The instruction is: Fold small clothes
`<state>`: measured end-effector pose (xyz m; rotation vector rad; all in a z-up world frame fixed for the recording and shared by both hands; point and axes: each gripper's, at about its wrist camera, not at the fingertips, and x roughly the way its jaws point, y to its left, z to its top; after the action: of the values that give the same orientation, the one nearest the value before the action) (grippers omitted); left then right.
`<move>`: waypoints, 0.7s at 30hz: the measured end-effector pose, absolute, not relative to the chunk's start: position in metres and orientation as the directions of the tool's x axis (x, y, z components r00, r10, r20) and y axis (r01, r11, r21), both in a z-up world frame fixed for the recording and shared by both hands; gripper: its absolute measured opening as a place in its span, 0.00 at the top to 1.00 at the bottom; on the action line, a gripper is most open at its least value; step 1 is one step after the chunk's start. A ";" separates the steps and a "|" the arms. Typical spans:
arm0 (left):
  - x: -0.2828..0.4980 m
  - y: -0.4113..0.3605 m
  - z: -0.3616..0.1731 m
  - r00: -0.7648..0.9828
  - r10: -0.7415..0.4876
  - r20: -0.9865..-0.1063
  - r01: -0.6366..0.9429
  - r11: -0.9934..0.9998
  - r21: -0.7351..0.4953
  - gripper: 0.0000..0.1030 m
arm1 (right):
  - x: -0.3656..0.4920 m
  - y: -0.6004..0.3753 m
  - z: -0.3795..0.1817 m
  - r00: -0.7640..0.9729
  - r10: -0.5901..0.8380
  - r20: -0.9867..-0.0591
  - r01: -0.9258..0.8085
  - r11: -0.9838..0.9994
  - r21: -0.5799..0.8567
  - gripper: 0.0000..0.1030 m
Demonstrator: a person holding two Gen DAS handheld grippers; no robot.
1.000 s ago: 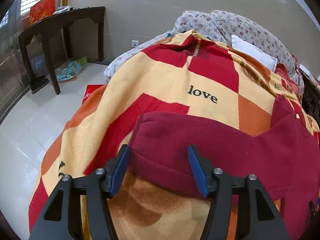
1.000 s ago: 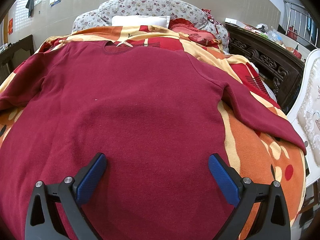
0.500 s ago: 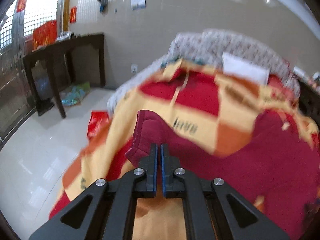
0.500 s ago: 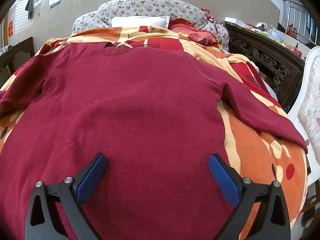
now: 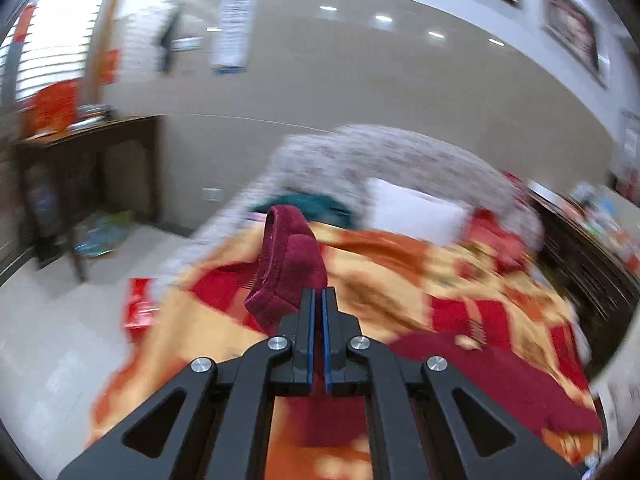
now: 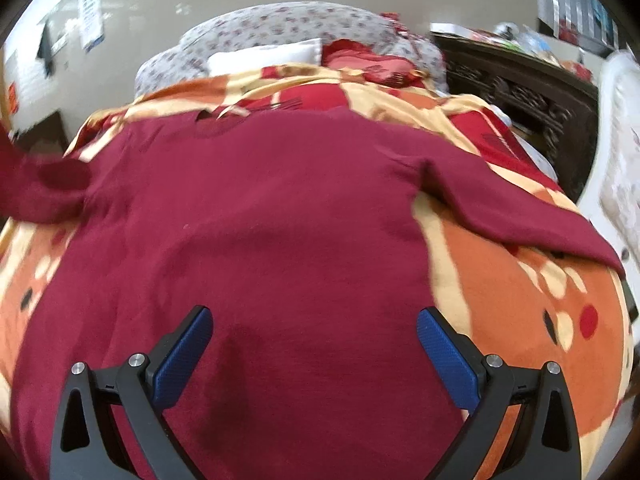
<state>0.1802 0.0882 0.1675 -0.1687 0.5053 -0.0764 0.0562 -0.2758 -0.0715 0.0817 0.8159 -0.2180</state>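
Maroon sweater shows no readable label; wall papers blurred

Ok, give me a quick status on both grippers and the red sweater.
Left gripper shut on sleeve cuff, raised off blanket. Right gripper open, over sweater body, holding nothing. Nothing in the way.

Between the wide-set blue pads of the black right gripper: a plain maroon sweater. Beneath it, a blanket in orange, cream and red blocks, dotted red and black right of the jaws. Beyond the jaws: a white pillow, grey bedding with small red flowers. Pinched in the black, blue-padded left gripper: a maroon cuff. Farther off, something teal.
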 end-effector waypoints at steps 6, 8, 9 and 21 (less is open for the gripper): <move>0.189 -0.066 0.126 0.773 -0.379 -0.509 0.327 0.925 -0.193 0.97 | 0.036 -0.297 -0.056 0.660 -0.123 -0.741 0.246 0.968 0.058 0.00; 0.196 -0.120 0.100 0.715 -0.442 -0.541 0.400 0.894 -0.201 0.97 | 0.029 -0.301 -0.049 0.656 -0.164 -0.737 0.253 0.967 0.010 0.00; 0.197 -0.138 0.088 0.696 -0.462 -0.550 0.431 0.881 -0.196 0.97 | 0.025 -0.304 -0.045 0.659 -0.177 -0.731 0.252 0.968 -0.006 0.00; 0.201 -0.289 -0.015 0.456 -0.620 -0.638 0.612 0.739 -0.281 0.95 | 0.003 -0.354 -0.029 0.624 -0.301 -0.721 0.319 0.940 -0.116 0.00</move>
<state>0.2012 -0.2890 -0.0146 -0.0111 0.7915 -0.7595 0.0030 -0.3543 -0.0292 0.0238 0.8232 -0.3561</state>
